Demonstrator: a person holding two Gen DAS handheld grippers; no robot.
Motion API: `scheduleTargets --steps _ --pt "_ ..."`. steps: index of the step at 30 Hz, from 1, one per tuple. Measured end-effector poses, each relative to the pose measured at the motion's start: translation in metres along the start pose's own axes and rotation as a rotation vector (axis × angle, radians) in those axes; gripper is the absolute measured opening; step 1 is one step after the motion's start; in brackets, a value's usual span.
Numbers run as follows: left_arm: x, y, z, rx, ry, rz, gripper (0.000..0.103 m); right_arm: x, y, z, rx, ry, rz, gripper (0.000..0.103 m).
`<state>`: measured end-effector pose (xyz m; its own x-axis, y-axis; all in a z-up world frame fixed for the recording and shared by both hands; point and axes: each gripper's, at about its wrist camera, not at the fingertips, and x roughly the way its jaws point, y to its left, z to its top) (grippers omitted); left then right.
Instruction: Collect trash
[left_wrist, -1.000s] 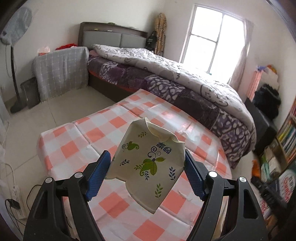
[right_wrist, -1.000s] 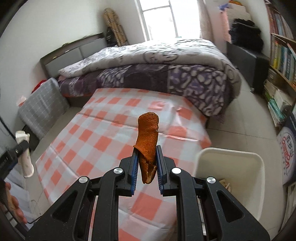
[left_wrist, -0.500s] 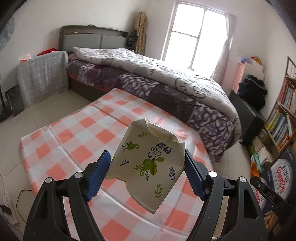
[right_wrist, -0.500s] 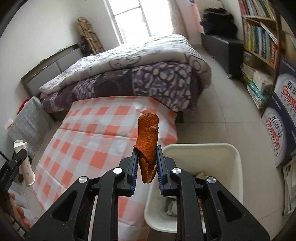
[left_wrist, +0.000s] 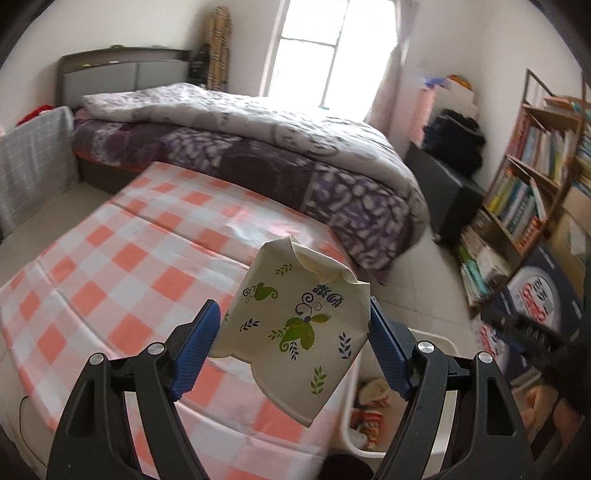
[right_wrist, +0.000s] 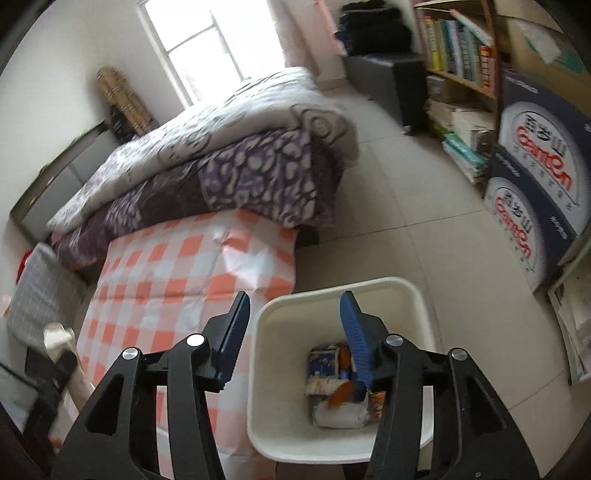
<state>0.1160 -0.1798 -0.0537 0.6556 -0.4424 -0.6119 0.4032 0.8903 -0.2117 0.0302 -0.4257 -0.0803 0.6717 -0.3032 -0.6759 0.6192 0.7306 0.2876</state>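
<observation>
Step in hand: depositing collected trash into the bin. Right gripper (right_wrist: 293, 325) hangs over the white bin (right_wrist: 421, 295), lower centre of the right wrist view; jaws spread wide, nothing between them. An orange scrap (right_wrist: 341, 394) lies among wrappers on the bin floor.

Left gripper (left_wrist: 293, 341) grasps a crushed paper cup (left_wrist: 295, 325), lower centre of the left wrist view; jaws clenched against both of its sides. The cup is cream with green and navy leaf print, flattened, rim creased, lower corner hanging below the pads. It sits above the edge of the checked bench (left_wrist: 122, 266), with the bin's rim (left_wrist: 439, 338) just to the lower right.

Judgement: next move calls for shifting the left gripper rightward until the cup is over the bin opening, then releasing. The cup is light and may catch on a pad.
</observation>
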Motion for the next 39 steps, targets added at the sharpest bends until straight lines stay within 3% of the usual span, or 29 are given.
scheduleTargets --steps 9,13,17,20,23,27,33,39 --pt "0.027 -0.044 -0.012 0.038 0.08 -0.085 0.077 -0.017 -0.034 0.016 0.133 -0.095 -0.052 0.071" --pt "0.04 -0.064 -0.015 0.034 0.123 -0.17 0.083 -0.022 -0.047 0.019 0.173 -0.118 -0.066 0.074" --pt "0.051 -0.075 -0.022 -0.003 0.206 -0.306 0.087 -0.024 -0.05 0.019 0.188 -0.126 -0.064 0.079" --pt "0.054 -0.071 -0.025 -0.022 0.238 -0.326 0.088 -0.025 -0.044 0.017 0.171 -0.129 -0.06 0.081" --pt "0.051 -0.057 -0.024 -0.036 0.237 -0.291 0.089 -0.025 -0.031 0.013 0.136 -0.135 -0.051 0.082" --pt "0.04 -0.035 -0.021 -0.017 0.194 -0.185 0.093 -0.025 -0.007 0.006 0.064 -0.141 -0.042 0.088" --pt "0.012 -0.008 -0.017 0.061 0.06 0.031 0.096 -0.028 0.037 -0.012 -0.09 -0.175 -0.048 0.096" --pt "-0.016 0.025 -0.008 0.055 -0.069 0.227 0.096 -0.028 0.076 -0.03 -0.189 -0.201 -0.043 0.096"
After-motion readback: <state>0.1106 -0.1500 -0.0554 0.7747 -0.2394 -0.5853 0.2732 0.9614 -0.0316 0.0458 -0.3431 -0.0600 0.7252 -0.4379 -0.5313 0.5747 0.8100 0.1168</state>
